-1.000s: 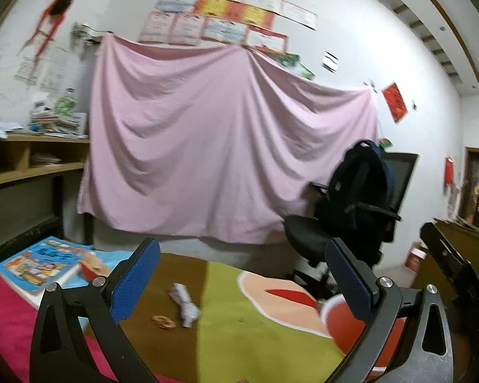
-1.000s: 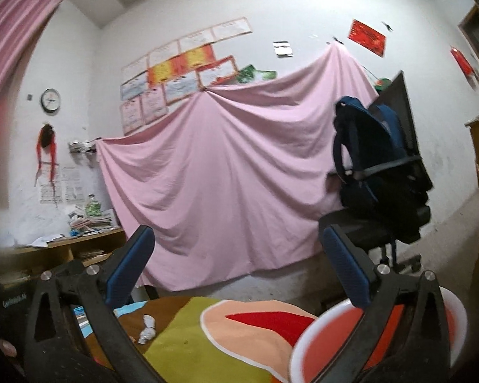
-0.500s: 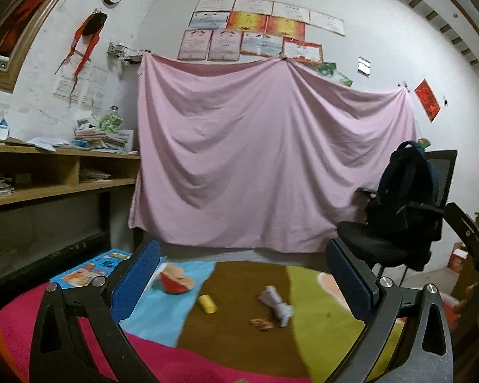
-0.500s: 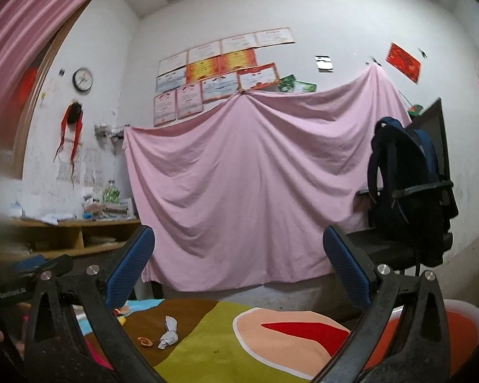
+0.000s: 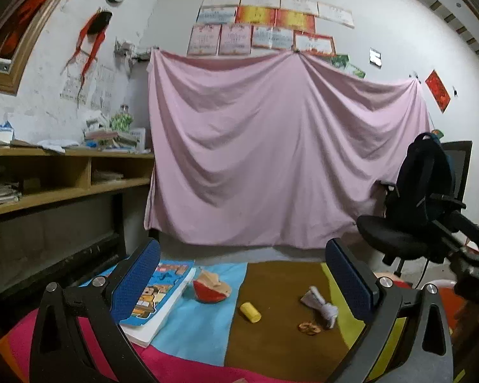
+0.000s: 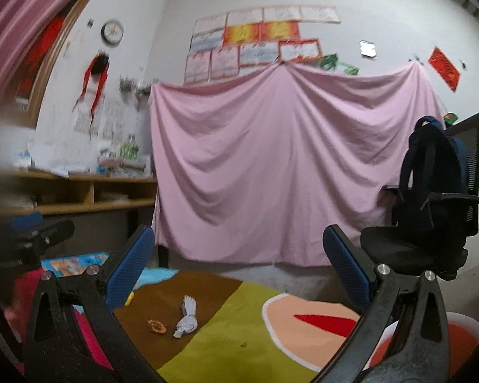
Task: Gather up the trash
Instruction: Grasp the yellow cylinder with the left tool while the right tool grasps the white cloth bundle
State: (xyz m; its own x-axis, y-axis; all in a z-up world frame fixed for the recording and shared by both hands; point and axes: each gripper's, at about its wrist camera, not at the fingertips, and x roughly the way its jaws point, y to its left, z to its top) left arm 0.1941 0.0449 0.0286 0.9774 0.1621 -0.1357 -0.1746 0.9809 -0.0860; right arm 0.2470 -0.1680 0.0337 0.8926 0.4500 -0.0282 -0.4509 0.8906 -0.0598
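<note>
On the colourful tablecloth (image 5: 271, 335) lie a crumpled white tissue (image 5: 321, 306), a small orange pretzel-like scrap (image 5: 308, 328), a yellow cylinder (image 5: 250, 312) and a red-and-tan fruit piece (image 5: 210, 289). The tissue (image 6: 186, 317) and the scrap (image 6: 156, 325) also show in the right wrist view. My left gripper (image 5: 246, 282) is open and empty, held above the near edge of the table. My right gripper (image 6: 238, 269) is open and empty, to the right of the trash. A red and white bin (image 6: 463, 335) shows at the lower right.
A children's book (image 5: 156, 293) lies on the table's left side. A wooden shelf unit (image 5: 57, 185) stands at the left. A pink sheet (image 5: 281, 166) hangs on the back wall. An office chair with a dark backpack (image 5: 421, 204) stands at the right.
Both views have swung left and down over the table. The book, fruit piece and yellow cylinder have come into the left view. Both grippers stay open.
</note>
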